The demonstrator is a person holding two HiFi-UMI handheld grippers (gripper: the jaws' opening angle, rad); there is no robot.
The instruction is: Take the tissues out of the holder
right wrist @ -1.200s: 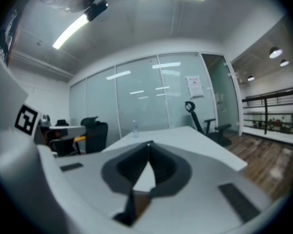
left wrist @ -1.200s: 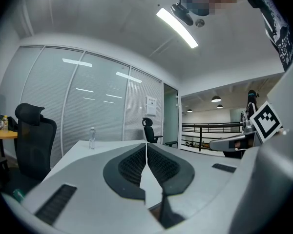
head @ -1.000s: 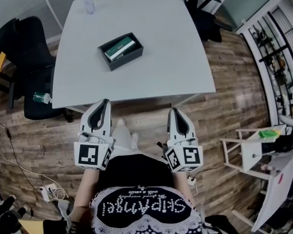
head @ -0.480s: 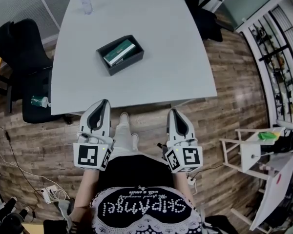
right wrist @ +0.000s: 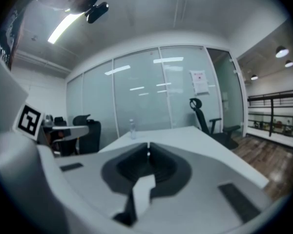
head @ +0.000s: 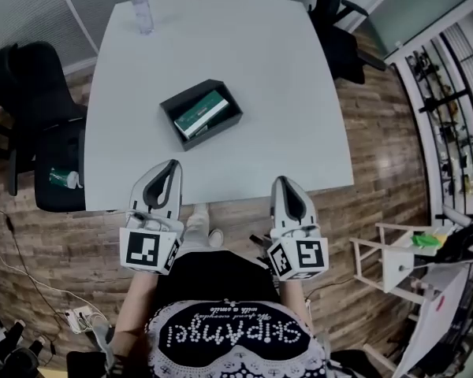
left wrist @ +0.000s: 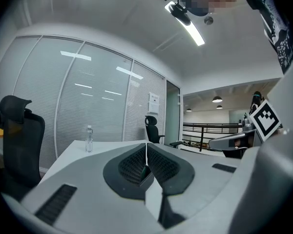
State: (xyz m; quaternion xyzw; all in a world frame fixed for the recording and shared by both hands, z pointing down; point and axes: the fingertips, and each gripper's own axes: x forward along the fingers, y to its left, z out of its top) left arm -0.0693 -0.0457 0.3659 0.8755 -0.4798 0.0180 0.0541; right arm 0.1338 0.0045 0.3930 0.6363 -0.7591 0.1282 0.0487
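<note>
A black holder (head: 170, 123) sits mid-bench (head: 284, 93) with the green tissue pack (head: 201, 113) lying inside, its long axis slanting up to the right. The left tongs (head: 171, 164) and right tongs (head: 282, 180) hover at the near edge, both pressed together and empty. The holder lies ahead, nearer the left tongs.

I'm in an office meeting room: a big white table (head: 284, 93) with black swivel office chairs (head: 31, 93) around it, on a wood-plank floor (head: 378, 132). Glass partition walls (left wrist: 88, 116) with blinds close it off. A printed notice (right wrist: 199, 82) hangs on one pane, a strip light (left wrist: 190, 26) runs overhead, and open shelving (head: 449, 85) stands to my right.
</note>
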